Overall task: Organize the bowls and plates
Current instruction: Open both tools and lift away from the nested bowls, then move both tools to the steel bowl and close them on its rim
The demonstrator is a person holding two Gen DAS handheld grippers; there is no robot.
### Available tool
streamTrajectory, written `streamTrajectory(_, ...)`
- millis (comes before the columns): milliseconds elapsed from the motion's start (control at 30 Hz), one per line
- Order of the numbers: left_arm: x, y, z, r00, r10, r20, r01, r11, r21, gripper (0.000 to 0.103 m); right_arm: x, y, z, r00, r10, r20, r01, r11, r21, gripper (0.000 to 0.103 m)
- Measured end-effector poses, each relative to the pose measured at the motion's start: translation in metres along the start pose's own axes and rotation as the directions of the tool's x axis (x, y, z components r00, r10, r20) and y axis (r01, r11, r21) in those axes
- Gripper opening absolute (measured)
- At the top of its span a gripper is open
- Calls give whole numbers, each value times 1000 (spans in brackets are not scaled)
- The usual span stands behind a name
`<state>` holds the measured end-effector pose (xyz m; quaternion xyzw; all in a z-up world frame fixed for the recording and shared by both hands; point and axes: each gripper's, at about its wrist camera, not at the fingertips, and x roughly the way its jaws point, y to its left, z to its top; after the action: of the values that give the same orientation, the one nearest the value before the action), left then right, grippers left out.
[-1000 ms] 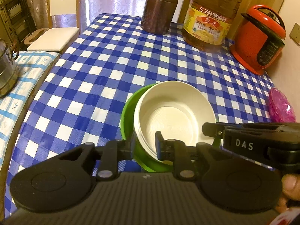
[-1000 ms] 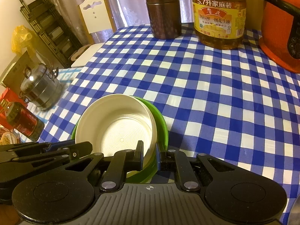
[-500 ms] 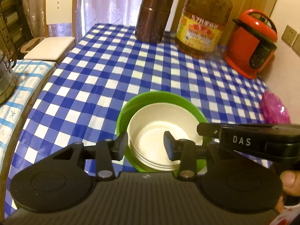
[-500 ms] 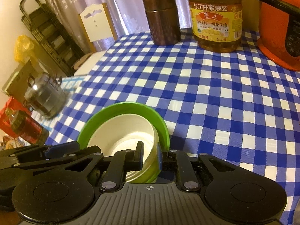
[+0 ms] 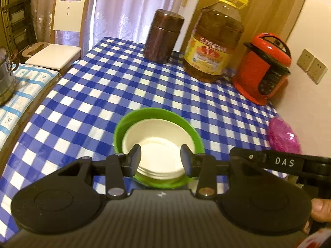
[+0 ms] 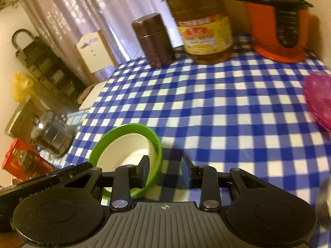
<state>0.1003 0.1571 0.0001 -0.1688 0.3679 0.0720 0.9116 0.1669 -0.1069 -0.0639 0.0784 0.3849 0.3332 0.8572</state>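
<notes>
A cream bowl [image 5: 159, 142] sits nested inside a green bowl [image 5: 187, 128] on the blue-checked tablecloth [image 5: 115, 88]. My left gripper [image 5: 161, 160] hovers open over the bowls' near rim, its pads apart from it. In the right wrist view the green bowl [image 6: 154, 142] and the cream bowl [image 6: 124, 155] lie left of centre. My right gripper [image 6: 165, 170] is just right of them; its jaws are opening and its left fingertip [image 6: 144, 168] overlaps the green rim without pressing on it. A pink plate [image 5: 284, 136] lies at the right table edge.
At the back of the table stand a brown canister [image 5: 163, 37], a large oil bottle [image 5: 215, 43] and a red cooker [image 5: 264, 68]. A white chair [image 5: 60, 41] and a steel pot [image 6: 51, 134] are off the table's left side. The pink plate [image 6: 318, 101] lies right of my right gripper.
The tilted cream bowl has dropped flat into the green bowl. Both grippers have let go of the rims, opened and drawn back; the right one has swung to the right.
</notes>
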Motion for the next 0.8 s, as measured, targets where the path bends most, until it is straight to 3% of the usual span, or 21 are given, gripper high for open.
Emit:
streamTrajectory(433,-26,-58,-39,995,-83,-50,83,996,10,38,-82,-47,-40,994,-109,21,107,991,79,35)
streamTrajectory(800,-31,-108,-68,989,-108,-99,114,992,58,38,-140,-87,-64,981,-185,50,178,977,120,35)
